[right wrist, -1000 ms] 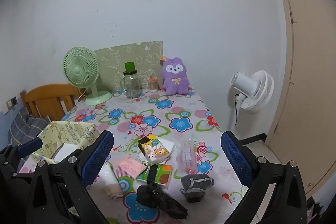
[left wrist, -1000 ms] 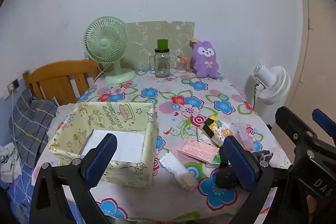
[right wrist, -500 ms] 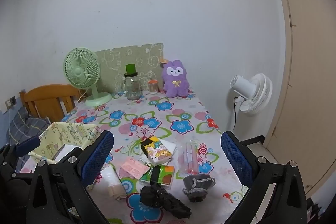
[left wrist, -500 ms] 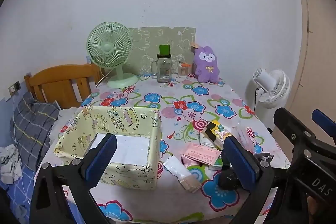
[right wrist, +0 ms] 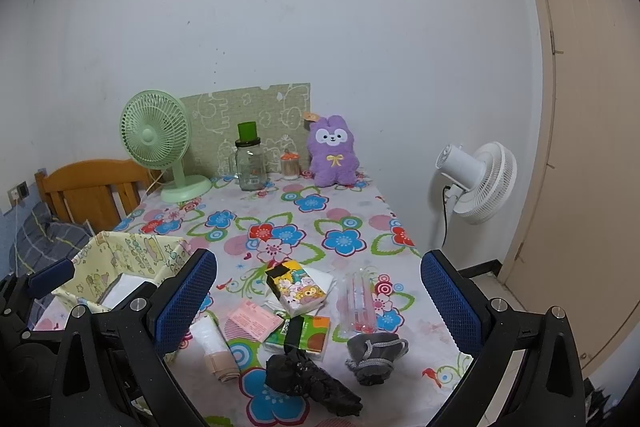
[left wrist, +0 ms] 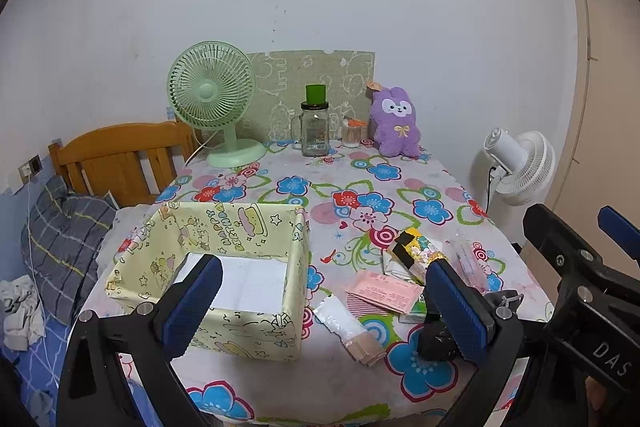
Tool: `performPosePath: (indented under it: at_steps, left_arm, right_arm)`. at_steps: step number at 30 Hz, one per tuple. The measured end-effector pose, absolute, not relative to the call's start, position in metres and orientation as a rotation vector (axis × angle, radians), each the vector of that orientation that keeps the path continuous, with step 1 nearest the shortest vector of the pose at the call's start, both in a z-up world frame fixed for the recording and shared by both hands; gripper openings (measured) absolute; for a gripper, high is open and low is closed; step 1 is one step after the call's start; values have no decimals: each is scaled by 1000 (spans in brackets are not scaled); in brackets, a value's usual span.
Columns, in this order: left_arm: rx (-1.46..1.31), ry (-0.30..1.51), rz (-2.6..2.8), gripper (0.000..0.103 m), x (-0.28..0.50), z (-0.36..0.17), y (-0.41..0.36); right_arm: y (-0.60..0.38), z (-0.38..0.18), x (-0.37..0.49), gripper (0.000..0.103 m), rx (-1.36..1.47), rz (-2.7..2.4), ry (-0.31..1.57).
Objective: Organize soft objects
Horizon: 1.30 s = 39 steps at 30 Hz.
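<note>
A yellow cartoon-print box [left wrist: 224,267] [right wrist: 132,259] stands open at the near left of the flowered table [left wrist: 352,187]. Beside it lie a packet with beige cloth [left wrist: 350,331] [right wrist: 214,347], pink sachets [right wrist: 252,319], a cartoon tissue pack [right wrist: 296,287], a green pack [right wrist: 304,333], a crumpled black cloth [right wrist: 308,379] and a grey pouch [right wrist: 374,351]. A purple plush rabbit [left wrist: 394,127] [right wrist: 334,151] sits at the far edge. My left gripper [left wrist: 320,307] hangs open before the box. My right gripper [right wrist: 316,303] is open above the small items, holding nothing.
A green desk fan [left wrist: 212,99], a glass jar with a green lid [left wrist: 315,125] and a small cotton-swab jar [left wrist: 352,133] stand at the back. A white floor fan [right wrist: 476,179] is right of the table, a wooden chair [left wrist: 116,159] left. A clear tube pack [right wrist: 360,303] lies near the pouch.
Both grippers have drawn back and risen a little, so the table and its items look lower and farther. Nothing on the table has moved. Both grippers stay open.
</note>
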<state>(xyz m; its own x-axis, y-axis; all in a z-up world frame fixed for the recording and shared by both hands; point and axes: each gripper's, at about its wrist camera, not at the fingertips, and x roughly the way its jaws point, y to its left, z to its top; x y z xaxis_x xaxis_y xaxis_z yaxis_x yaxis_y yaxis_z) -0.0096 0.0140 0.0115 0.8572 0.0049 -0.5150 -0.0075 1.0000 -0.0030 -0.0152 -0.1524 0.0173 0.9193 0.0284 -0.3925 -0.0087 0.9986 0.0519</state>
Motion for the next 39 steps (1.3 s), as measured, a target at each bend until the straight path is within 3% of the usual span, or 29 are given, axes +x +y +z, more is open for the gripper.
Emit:
performPosePath:
  at_steps: [39]
  left_arm:
    - [-6,538,7,102,-10,10,13]
  right_arm:
    - [-154,17,-16,103,53,13,405]
